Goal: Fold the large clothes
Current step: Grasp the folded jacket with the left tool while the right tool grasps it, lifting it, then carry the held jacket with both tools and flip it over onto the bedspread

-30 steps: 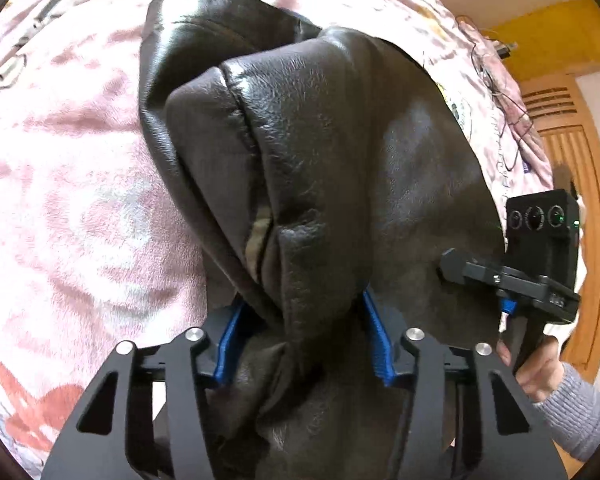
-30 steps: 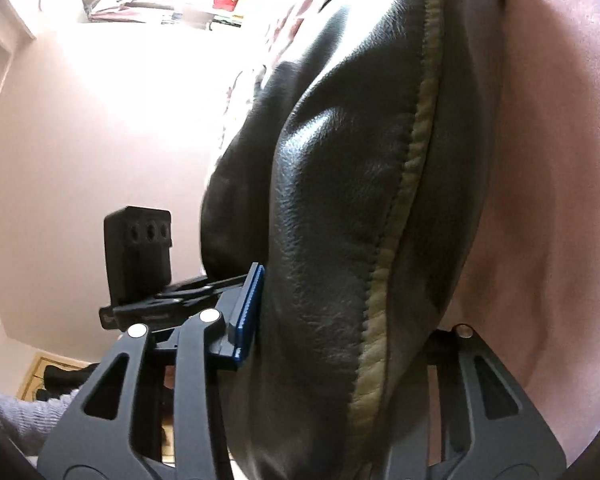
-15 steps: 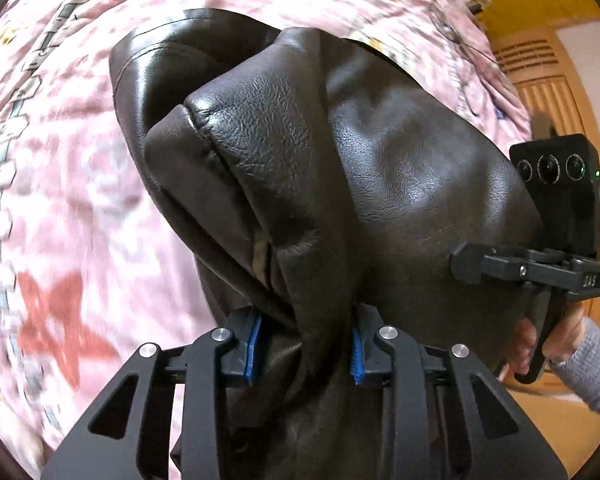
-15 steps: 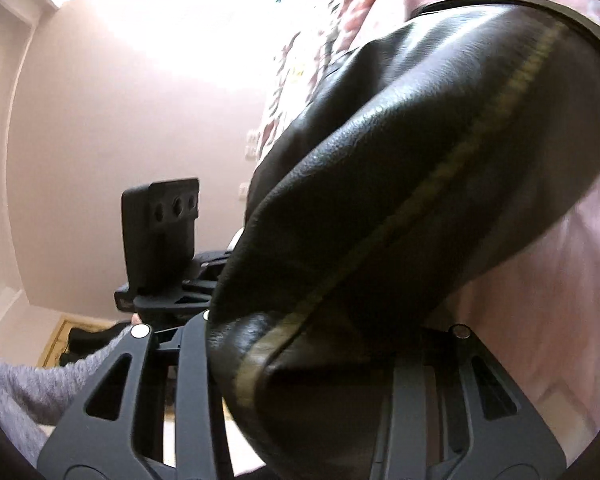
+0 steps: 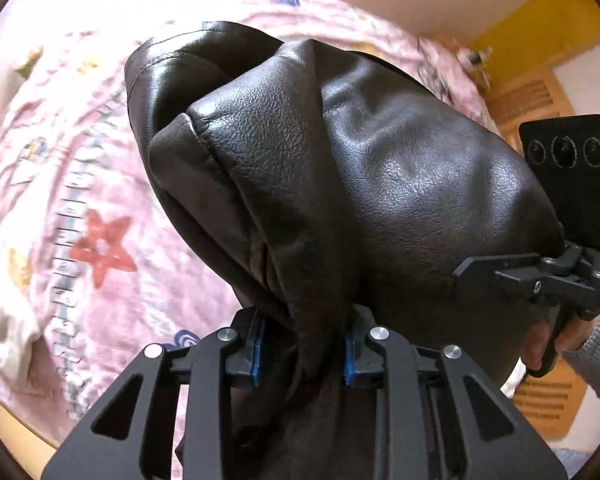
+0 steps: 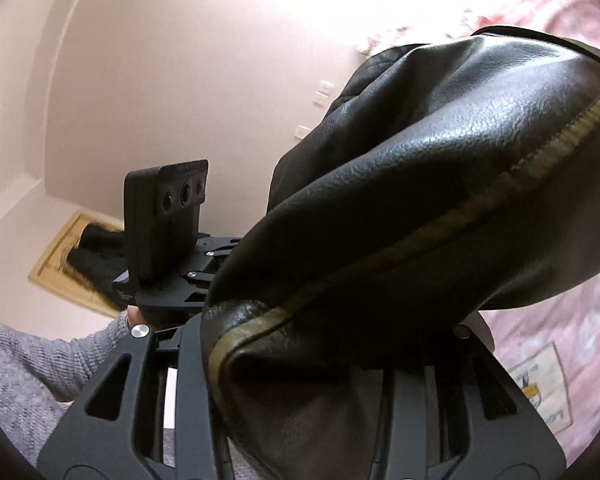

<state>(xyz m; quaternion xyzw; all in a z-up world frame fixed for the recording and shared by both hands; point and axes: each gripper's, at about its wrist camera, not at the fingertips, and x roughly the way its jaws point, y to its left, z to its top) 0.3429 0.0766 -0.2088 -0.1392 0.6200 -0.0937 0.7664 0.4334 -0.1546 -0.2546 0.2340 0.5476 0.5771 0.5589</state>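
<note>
A black leather jacket [image 5: 380,184] hangs bunched above the pink bedspread [image 5: 100,208]. My left gripper [image 5: 304,354] points steeply down; its jaws are closing, and the blue pads [image 5: 257,346] pinch a thick fold of the leather. In the right wrist view the jacket [image 6: 440,168] shows an olive zip seam [image 6: 420,240] and drapes over my right gripper [image 6: 328,344]. That gripper is shut on the leather, with its pads hidden underneath. The jacket spans between the two grippers.
The right tool's camera block [image 5: 572,176] and the hand holding it [image 5: 540,344] sit at the right edge. A grey knitted sleeve [image 6: 24,364] is low on the left. A wooden slatted door [image 5: 532,96] and a pale wall [image 6: 160,80] stand behind.
Both grippers have risen with the jacket, so the bedspread looks farther below. The left jaws have narrowed on the leather fold. The right gripper has rolled and tipped up towards the wall.
</note>
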